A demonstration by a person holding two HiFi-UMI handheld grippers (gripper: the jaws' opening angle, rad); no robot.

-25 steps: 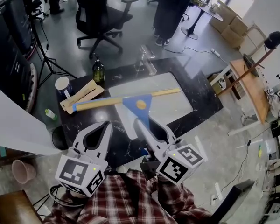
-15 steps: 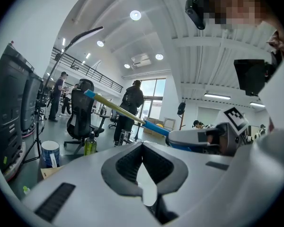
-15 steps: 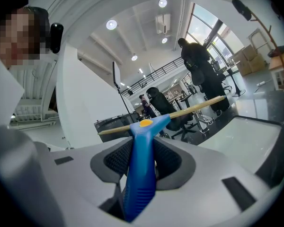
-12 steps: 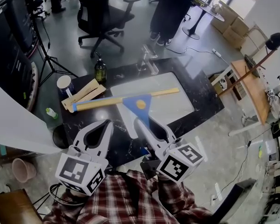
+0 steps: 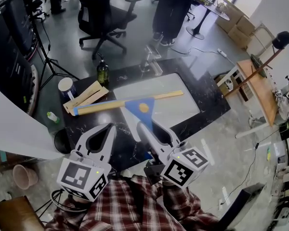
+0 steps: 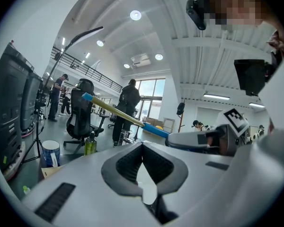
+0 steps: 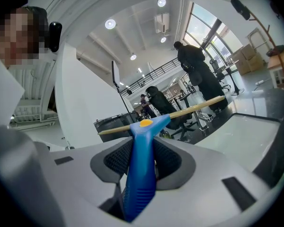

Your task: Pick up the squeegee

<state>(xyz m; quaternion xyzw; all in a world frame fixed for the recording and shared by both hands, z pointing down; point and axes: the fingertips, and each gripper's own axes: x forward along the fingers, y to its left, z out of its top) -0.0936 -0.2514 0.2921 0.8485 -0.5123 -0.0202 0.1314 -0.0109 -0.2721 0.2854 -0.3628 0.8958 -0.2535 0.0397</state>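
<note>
The squeegee [image 5: 143, 107] has a blue handle and a long yellow blade with a blue end. My right gripper [image 5: 147, 125] is shut on the handle and holds the squeegee in the air over the sink, the blade lying crosswise. In the right gripper view the handle [image 7: 143, 164] runs up between the pads, and the gripper [image 7: 143, 138] clamps it on both sides. My left gripper [image 5: 108, 127] hangs beside it to the left, its jaws meeting at the tips with nothing in them. In the left gripper view that gripper [image 6: 142, 143] is in front and the squeegee's blade [image 6: 116, 112] crosses behind it.
A black marble counter [image 5: 209, 100] holds a white sink [image 5: 183, 107] with a faucet [image 5: 151, 61]. On its left side stand a green bottle [image 5: 101, 73], a cup [image 5: 65, 88] and flat wooden pieces [image 5: 86, 96]. Behind are an office chair [image 5: 103, 13] and a standing person [image 5: 176, 8].
</note>
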